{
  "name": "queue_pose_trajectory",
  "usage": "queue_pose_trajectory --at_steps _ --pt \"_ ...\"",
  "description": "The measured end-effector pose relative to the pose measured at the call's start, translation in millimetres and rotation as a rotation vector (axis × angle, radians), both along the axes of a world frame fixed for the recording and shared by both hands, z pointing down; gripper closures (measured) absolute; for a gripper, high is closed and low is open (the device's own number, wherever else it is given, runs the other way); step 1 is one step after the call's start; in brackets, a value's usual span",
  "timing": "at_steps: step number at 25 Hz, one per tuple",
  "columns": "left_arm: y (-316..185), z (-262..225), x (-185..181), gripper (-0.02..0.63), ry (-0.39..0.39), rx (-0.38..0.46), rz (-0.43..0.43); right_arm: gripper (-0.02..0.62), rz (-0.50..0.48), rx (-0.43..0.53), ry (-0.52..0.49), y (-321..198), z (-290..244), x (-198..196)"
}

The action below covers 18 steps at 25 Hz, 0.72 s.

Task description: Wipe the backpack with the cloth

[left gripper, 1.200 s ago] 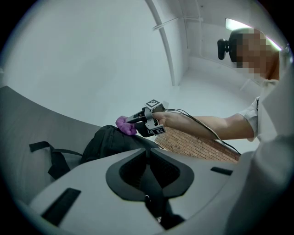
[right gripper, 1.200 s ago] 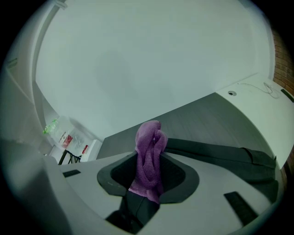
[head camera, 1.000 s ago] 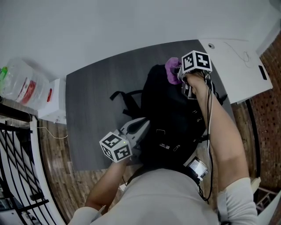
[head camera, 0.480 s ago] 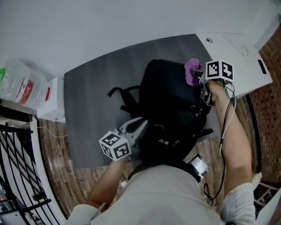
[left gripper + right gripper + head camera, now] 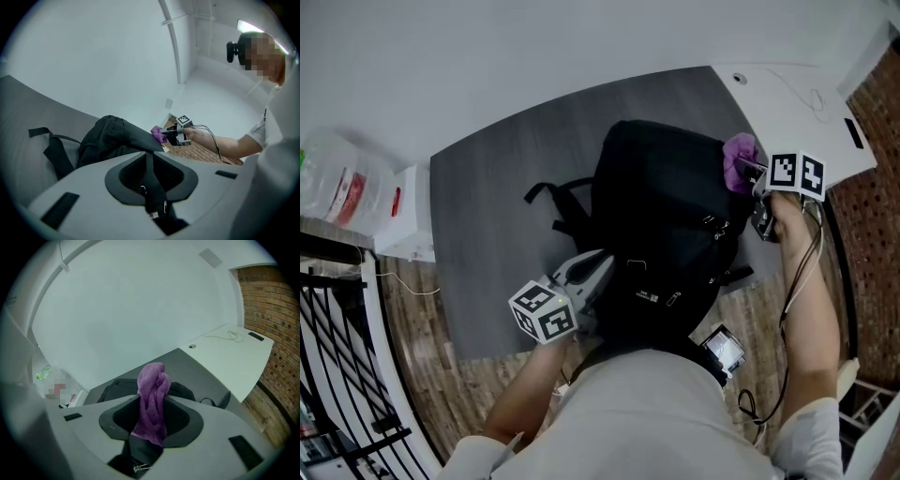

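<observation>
Right hand-held gripper (image 5: pixel 752 172) pinches the cloth (image 5: pixel 737 159) by the backpack (image 5: pixel 661 216), near a white board (image 5: pixel 797 112).

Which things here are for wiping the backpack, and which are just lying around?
For the job: backpack; purple cloth, pinched in the right gripper; left gripper, clamped on a strap.
Just lying around: clear plastic container; white box; white panel; black railing.

Indoor room; brick wall (image 5: pixel 262 310), wood floor (image 5: pixel 412 323)
</observation>
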<state>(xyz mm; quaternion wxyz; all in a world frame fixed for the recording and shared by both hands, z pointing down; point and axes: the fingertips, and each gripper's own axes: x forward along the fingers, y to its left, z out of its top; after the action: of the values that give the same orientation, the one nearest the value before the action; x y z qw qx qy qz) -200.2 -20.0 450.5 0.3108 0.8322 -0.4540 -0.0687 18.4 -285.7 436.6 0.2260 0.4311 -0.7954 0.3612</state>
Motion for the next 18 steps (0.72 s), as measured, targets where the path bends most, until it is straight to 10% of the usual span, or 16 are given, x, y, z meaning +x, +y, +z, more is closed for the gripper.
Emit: queue_pose_trajectory --at_steps 10,18 --pt "-1 -1 -1 0.577 -0.002 0.011 0.027 0.456 0.136 0.059 0.185 14 4 81" --pt "-2 -7 -5 0.577 -0.004 0.027 0.044 0.456 0.019 0.193 0.048 29 -45 -33"
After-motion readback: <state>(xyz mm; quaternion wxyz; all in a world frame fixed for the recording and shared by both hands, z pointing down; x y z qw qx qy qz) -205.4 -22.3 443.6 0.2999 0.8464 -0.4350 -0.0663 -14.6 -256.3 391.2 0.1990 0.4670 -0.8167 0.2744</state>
